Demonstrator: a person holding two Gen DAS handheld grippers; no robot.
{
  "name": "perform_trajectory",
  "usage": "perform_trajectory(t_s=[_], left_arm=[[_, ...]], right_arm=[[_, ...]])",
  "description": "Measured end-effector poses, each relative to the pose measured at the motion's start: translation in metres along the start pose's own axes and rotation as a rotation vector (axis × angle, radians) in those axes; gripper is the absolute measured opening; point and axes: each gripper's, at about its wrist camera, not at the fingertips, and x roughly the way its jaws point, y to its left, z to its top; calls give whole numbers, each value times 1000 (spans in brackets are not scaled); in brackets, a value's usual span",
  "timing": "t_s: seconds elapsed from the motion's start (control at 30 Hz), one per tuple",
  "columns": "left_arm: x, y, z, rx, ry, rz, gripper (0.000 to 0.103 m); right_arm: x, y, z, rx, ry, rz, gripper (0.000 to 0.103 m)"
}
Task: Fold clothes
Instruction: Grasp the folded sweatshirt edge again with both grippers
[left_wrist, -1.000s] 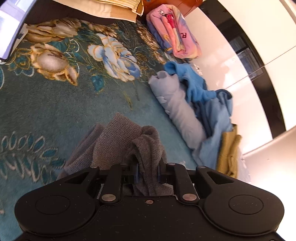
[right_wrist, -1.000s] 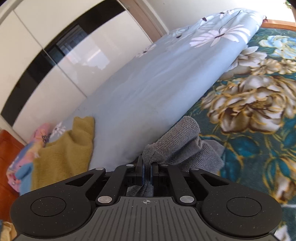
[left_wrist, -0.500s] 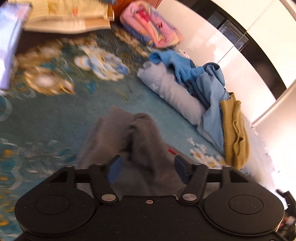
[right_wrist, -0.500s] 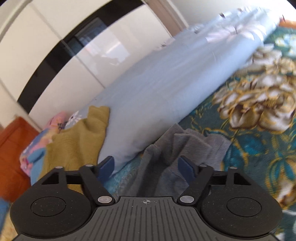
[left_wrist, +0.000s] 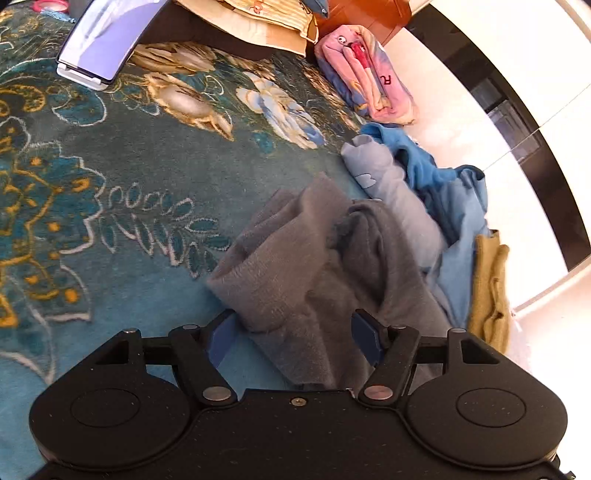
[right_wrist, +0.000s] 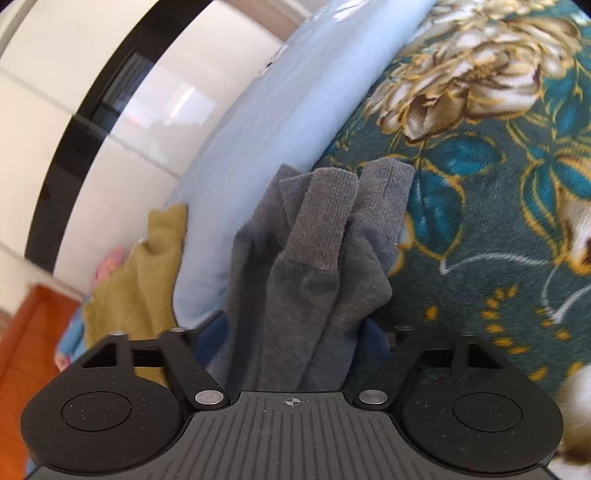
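Both grippers released gray sweater (left_wrist: 317, 266).

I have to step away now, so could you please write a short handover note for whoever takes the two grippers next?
Left gripper: open, grey garment lying loose between its fingers.
Right gripper: open, same garment's ribbed cuffs ahead of it.
Garment sits bunched on the teal floral blanket, beside the light blue quilt.
Waiting pile: blue clothes, mustard garment. A pink bundle lies further off.
Done: grey piece set down, only roughly gathered.
Left: flatten and finish folding it, then the pile.
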Motion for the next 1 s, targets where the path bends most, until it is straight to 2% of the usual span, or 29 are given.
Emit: perform_trajectory(t_s=[0.07,0.13,0.2,0.27,0.3,0.37,0.43,0.6,0.7,0.83,1.0], left_arm=[[4,-2,-1,-8,-26,-8,65],[4,-7,0,-18,-54,4,65],[4,-12,1,-27,-83,16,57],[4,-17,2,-37,-112,28,23],[4,-20,4,-23,-128,36,15],[2,-22,13,-26,-145,40,9],[-4,-21,21,-62,-141,31,6],[-32,-15,37,-53,-145,-6,6],[-47,-3,38,-49,-125,-27,5],[-69,13,40,-47,-115,-43,5],[-99,30,43,-33,-113,-65,5]], right_arm=[[4,-1,-4,15,-16,-10,14],[4,-2,-7,19,-31,3,11],[-2,-1,-9,26,-48,22,9],[-12,2,-8,23,-64,30,9],[-19,5,-8,17,-73,38,9],[-33,12,-8,-7,-92,51,9],[-51,20,-11,-42,-109,58,8],[-109,12,-26,-59,-140,88,8],[-144,-1,-40,-76,-146,59,8],[-180,-20,-53,-29,-154,24,8],[-226,-32,-72,-55,-158,29,8]])
